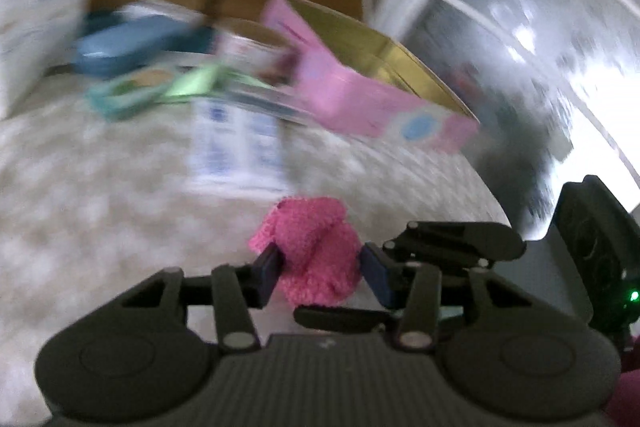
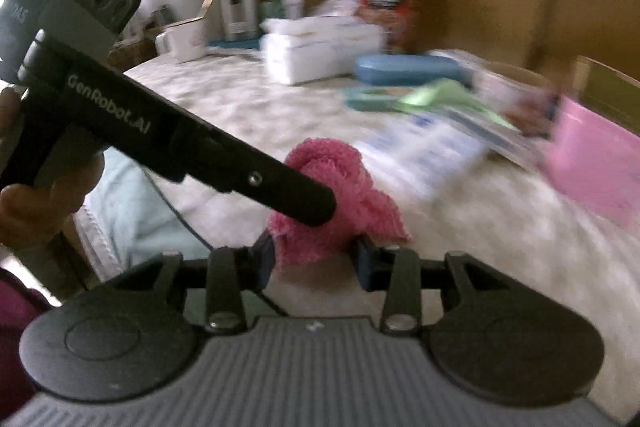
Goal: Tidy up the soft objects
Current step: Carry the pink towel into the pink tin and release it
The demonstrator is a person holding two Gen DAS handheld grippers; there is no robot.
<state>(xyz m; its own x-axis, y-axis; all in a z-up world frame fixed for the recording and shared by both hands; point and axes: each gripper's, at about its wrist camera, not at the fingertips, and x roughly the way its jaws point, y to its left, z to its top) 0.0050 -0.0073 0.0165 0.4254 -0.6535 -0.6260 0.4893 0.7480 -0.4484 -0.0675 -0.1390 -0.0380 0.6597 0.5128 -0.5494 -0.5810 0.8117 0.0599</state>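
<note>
**Pink cloth held by both tongs above the table**

A fuzzy pink cloth (image 1: 316, 251) is pinched between the pads of the left gripper (image 1: 320, 269), and the same cloth is pinched by the right gripper (image 2: 316, 259), so it is held bunched up between the two, just above the pale table (image 1: 100, 195). In the right view the left gripper's finger is seen pressed into the bundle. Both views are blurred. A pink box (image 1: 360, 87) with an open top is seen beyond. No soft thing can be seen put away; the sorting is judged to be at an early stage, with folding or placing yet to be done.
</note>
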